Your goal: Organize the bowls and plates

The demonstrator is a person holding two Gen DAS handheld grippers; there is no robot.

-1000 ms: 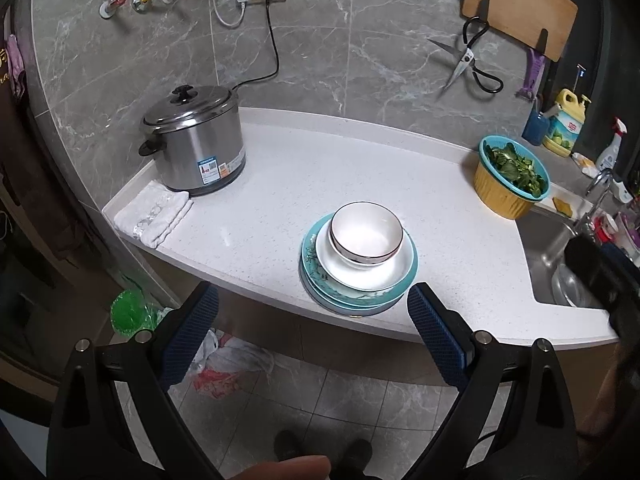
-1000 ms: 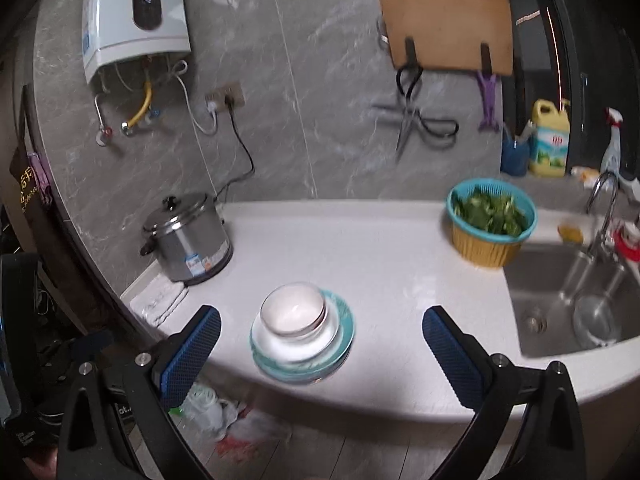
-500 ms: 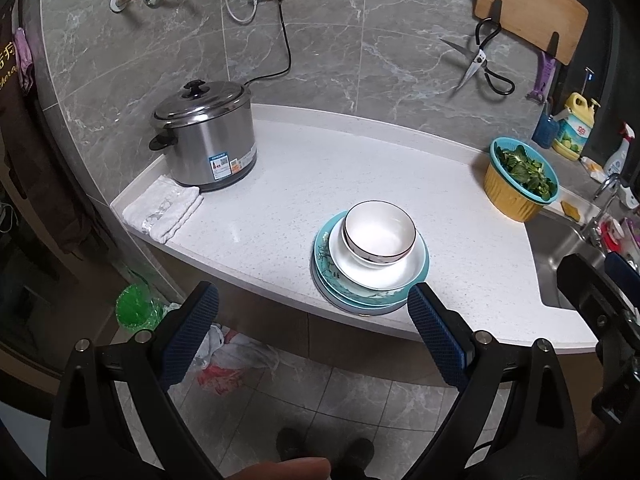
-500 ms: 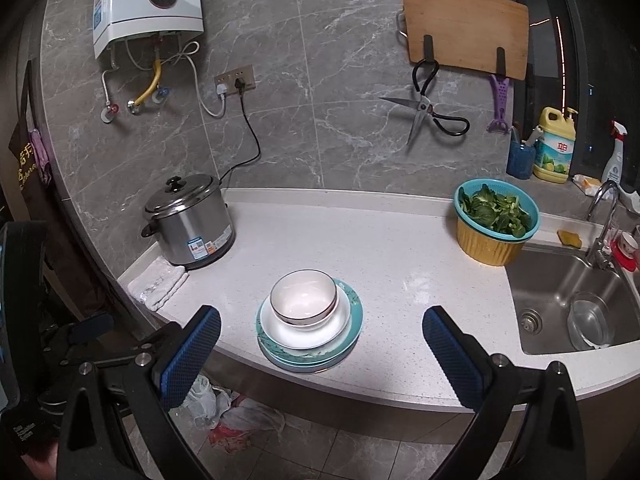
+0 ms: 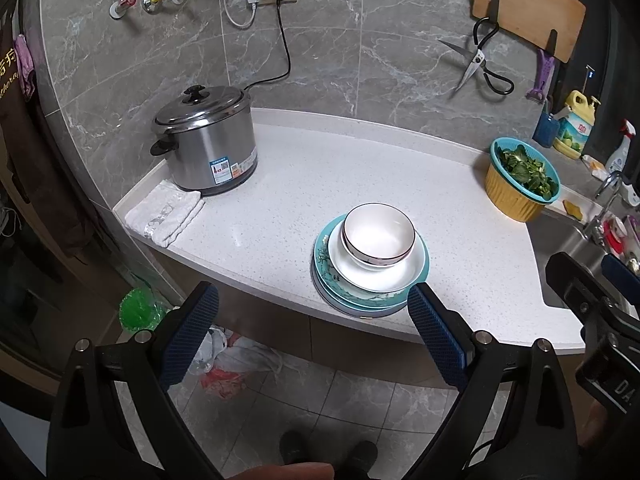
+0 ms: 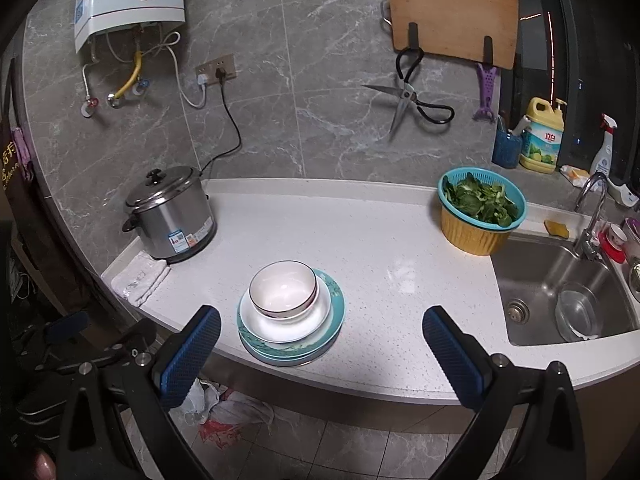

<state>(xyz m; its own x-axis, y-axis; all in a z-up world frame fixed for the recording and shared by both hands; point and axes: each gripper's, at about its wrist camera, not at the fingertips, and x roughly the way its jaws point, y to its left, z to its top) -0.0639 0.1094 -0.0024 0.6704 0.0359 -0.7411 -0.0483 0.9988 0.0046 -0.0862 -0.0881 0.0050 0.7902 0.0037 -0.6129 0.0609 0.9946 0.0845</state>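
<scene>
A white bowl with a dark rim (image 5: 378,236) (image 6: 283,289) sits in a white deep plate (image 5: 376,274) (image 6: 280,326), which rests on a stack of teal patterned plates (image 5: 326,276) (image 6: 336,308) near the front edge of the white counter (image 5: 320,176) (image 6: 360,232). My left gripper (image 5: 314,312) is open and empty, held in front of the counter edge, below the stack. My right gripper (image 6: 320,334) is open and empty, also short of the stack. The right gripper shows at the right edge of the left wrist view (image 5: 600,292).
A steel rice cooker (image 5: 206,140) (image 6: 170,214) and a folded white cloth (image 5: 164,212) (image 6: 138,278) stand at the counter's left end. A yellow-and-teal colander of greens (image 5: 520,182) (image 6: 480,212) sits beside the sink (image 6: 560,292). Scissors and a cutting board (image 6: 452,20) hang on the wall.
Both grippers have drifted; in both views the plate stack and counter shift a little, the stack sliding rightward in the left view. The dishes themselves have not moved.
</scene>
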